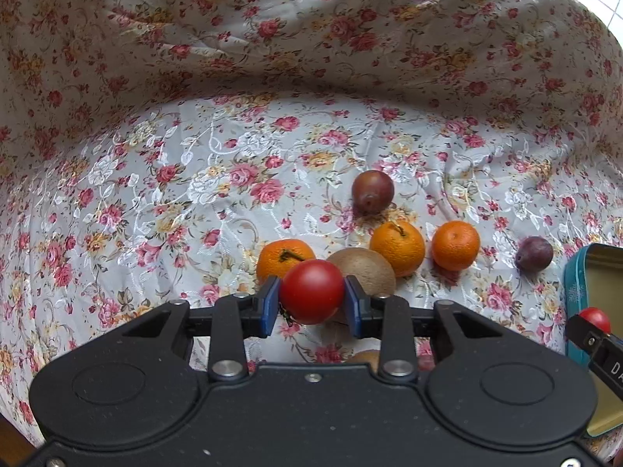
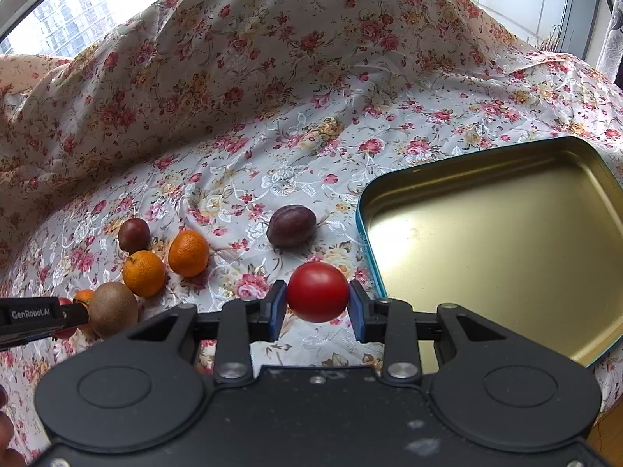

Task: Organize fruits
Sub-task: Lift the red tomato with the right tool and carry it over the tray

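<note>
My left gripper is shut on a red tomato, held just above the floral cloth. Behind it lie a kiwi, three oranges and two dark plums. My right gripper is shut on a second red tomato, lifted near the left rim of the open teal tin, whose gold inside holds nothing. In the right wrist view the kiwi, two oranges and a plum lie to the left; the left gripper's body enters there.
The floral cloth covers the table and rises in a high bunched fold at the back. The tin's corner and the right gripper with its tomato show at the right edge of the left wrist view.
</note>
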Demonstrator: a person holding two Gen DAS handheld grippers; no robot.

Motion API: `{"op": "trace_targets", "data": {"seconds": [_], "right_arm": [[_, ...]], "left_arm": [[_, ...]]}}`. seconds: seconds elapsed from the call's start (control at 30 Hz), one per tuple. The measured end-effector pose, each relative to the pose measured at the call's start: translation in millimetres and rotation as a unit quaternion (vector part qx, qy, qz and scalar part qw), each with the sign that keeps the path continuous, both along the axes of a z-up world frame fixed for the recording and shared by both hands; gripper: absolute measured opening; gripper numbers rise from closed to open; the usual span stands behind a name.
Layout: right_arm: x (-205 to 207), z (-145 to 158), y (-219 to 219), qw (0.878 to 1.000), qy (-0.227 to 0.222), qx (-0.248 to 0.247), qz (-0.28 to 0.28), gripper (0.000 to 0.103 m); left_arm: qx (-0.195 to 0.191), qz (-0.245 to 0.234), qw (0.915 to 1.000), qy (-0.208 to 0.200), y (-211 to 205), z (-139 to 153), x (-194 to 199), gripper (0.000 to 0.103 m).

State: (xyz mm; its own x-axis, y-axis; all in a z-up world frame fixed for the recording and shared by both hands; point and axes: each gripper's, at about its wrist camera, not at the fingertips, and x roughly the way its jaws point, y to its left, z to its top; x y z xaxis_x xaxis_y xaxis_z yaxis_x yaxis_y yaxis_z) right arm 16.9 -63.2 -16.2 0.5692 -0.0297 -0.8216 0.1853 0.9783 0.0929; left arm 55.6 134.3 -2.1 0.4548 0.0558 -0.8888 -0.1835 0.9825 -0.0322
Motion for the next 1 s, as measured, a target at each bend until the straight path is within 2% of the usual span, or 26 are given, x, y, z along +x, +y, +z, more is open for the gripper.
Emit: {"op": "trace_targets", "data": {"seconds": [0.27,0.53,0.8,1.0], "right_arm": [[-14,3,-36,0.999,-0.023,-0.018,-0.033,0.034],[-27,-1,-84,0.995,-0.017,-0.031,-0.092,0.034],[-39,-7,-127,0.989,-0.007,-0.039,-0.144,0.034],[-47,-10,-146,0.985,0.000,-0.026,-0.169,0.034]], "left_arm": [[-0.007,-0.050,0.9985,-0.023,-48,13,-4,0.043],[-0.038,-0.090,0.9951,-0.017,-94,16,-7,0.043],[-0.050,-0.126,0.9907,-0.011,-137,17,-14,0.043],[-0.063,-0.153,0.9863,0.006,-164,12,-12,0.043]]}}
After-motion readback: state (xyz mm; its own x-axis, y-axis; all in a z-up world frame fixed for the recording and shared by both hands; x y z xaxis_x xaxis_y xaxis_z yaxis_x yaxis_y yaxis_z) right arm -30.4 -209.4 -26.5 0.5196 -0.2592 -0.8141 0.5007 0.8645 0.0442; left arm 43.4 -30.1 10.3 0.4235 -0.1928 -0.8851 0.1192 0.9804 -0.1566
